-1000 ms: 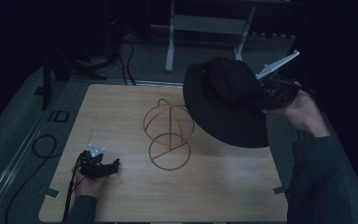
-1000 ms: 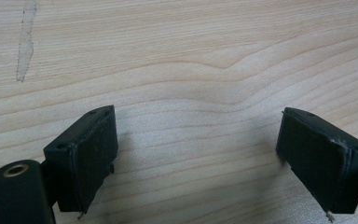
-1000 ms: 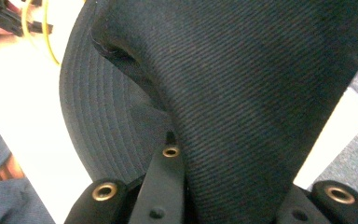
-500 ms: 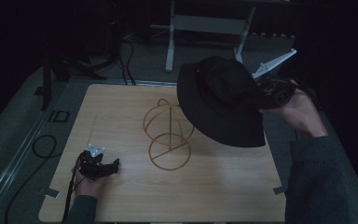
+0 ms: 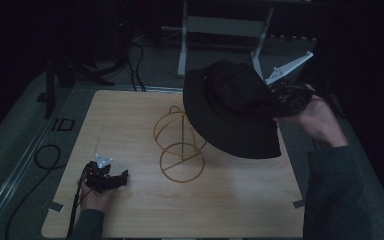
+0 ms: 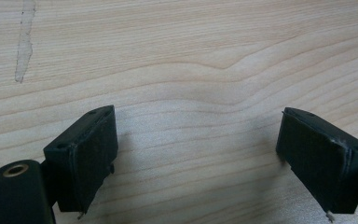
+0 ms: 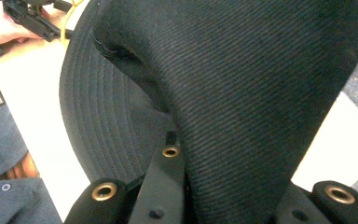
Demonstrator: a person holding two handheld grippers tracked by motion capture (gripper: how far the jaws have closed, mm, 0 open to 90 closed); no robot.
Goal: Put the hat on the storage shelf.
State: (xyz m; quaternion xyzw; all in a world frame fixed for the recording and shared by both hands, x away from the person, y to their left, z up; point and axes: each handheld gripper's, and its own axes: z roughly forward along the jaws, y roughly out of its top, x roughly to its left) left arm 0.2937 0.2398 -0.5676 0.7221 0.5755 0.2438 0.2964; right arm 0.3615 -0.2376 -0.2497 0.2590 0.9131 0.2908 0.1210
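While one hat (image 5: 230,107) hangs pinched — one wire stand (image 5: 180,145) below.

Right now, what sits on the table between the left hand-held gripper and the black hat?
In the high view, the gold wire hat stand stands between the open left hand-held gripper and the black brimmed fabric hat held aloft.

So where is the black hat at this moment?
In the high view the black hat is held in the air by the right gripper, at the table's right side. Its brim hangs over the upper right of the gold wire stand.
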